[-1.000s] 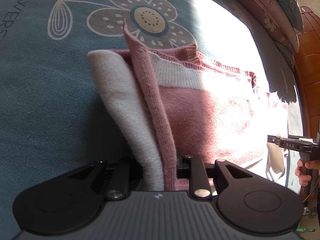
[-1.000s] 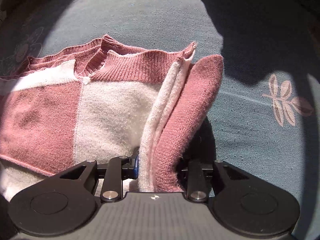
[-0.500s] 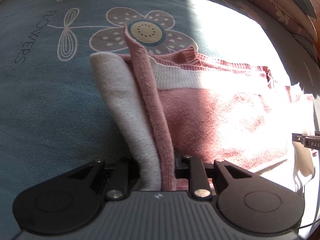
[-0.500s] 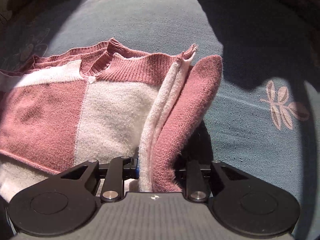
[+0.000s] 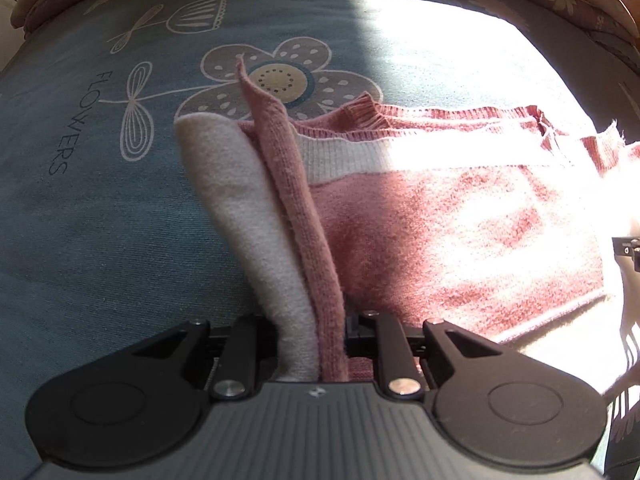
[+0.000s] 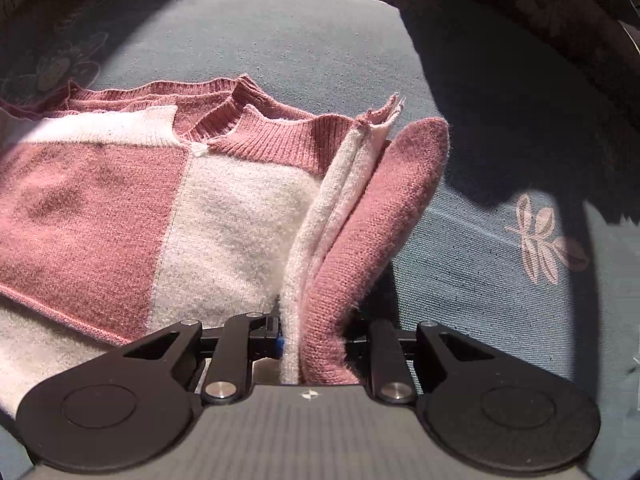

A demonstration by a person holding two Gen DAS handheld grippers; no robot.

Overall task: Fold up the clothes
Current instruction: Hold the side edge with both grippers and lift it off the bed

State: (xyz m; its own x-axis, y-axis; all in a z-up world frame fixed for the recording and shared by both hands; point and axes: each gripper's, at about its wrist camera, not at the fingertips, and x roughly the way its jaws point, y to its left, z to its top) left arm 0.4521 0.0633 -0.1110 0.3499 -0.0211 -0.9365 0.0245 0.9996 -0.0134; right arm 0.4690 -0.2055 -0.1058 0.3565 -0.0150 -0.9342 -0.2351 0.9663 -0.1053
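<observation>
A pink and cream knit sweater (image 5: 420, 220) lies flat on a blue-grey bedspread. My left gripper (image 5: 310, 332) pinches its left side edge, a cream and pink fold that stands up between the fingers. The jaws are still closing on it. In the right wrist view the sweater (image 6: 220, 220) shows its ribbed neckline at the far side. My right gripper (image 6: 316, 336) pinches the right side edge, a raised cream and pink fold, and its jaws are closing too. A black bit of the right gripper (image 5: 628, 248) shows at the right border of the left wrist view.
The bedspread (image 5: 100, 220) carries a flower print (image 5: 280, 76) and the word FLOWERS left of the sweater, and a leaf print (image 6: 540, 236) to its right. Patterned pillows (image 5: 580, 4) line the far edge. Strong sunlight washes out the sweater's right half.
Both grippers keep their hold on the side folds. The left view has tipped up, bringing more of the flower print into sight, and the right gripper has slid toward its right border.
</observation>
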